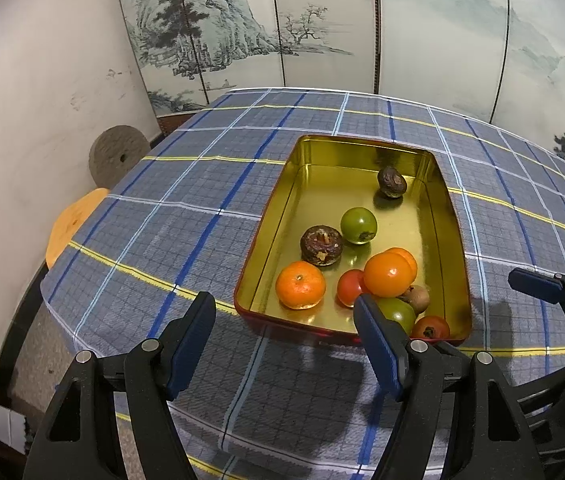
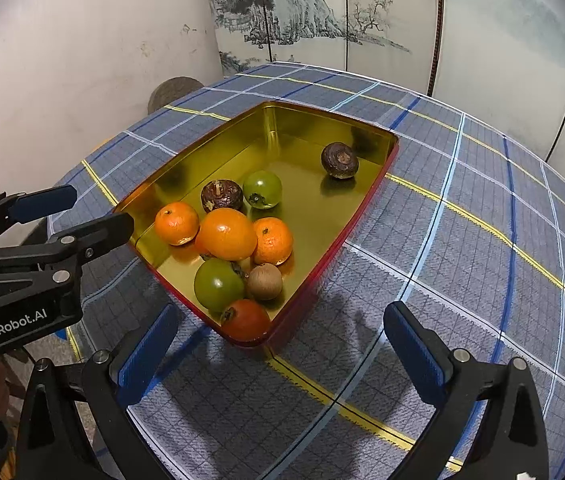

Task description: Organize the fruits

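Both grippers hover empty over the checked tabletop (image 2: 482, 208), left gripper (image 1: 284, 338) and right gripper (image 2: 280, 346) each with fingers spread wide apart. Just ahead of both sets of fingertips sits the gold tin (image 2: 186, 168), every fruit inside: a big orange (image 2: 227, 234) atop the near cluster.

Fruit counted in one gold tin (image 2: 186, 168)

Counted: three oranges (image 2: 228, 234), two green fruits (image 2: 218, 284), two red fruits (image 2: 246, 318), two dark brown fruits (image 2: 340, 160), one kiwi (image 2: 265, 281).

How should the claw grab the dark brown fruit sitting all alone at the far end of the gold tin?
Probably from above, pinching the round sides of the lone dark fruit. It sits apart from the others, so both fingers have room. The tin wall stands close on its far side, so set the fingers along that wall, not across it. Either open claw, right claw or left claw, could do it.
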Available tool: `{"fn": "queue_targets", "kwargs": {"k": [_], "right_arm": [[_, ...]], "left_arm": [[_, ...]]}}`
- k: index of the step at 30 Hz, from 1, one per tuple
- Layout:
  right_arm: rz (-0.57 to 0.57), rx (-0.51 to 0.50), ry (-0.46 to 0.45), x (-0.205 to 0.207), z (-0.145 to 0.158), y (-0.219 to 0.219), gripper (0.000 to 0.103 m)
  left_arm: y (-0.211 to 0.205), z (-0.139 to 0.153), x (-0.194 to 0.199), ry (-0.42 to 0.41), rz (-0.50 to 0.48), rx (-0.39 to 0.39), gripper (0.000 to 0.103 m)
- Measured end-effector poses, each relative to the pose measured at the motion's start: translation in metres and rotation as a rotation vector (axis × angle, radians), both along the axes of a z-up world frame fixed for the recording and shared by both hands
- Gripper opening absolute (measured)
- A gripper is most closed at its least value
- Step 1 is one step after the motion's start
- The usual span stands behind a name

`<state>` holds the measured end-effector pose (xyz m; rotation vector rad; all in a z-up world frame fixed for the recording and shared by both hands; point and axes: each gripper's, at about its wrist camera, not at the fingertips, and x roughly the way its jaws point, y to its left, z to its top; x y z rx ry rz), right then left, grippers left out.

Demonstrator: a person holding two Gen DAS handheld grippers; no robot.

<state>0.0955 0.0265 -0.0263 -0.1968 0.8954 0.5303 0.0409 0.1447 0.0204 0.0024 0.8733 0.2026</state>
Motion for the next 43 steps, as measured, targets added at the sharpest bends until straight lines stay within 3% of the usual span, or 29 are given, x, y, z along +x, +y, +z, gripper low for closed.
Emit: {"fn": "queue_targets", "kwargs": {"k": [43], "right_arm": [[-0.001, -0.008, 0.019, -0.0014, -0.009, -0.0012, 0.102]], "left_arm": [[-0.0035, -0.0033, -0.0016, 0.007, -0.031, -0.009, 0.072]]}}
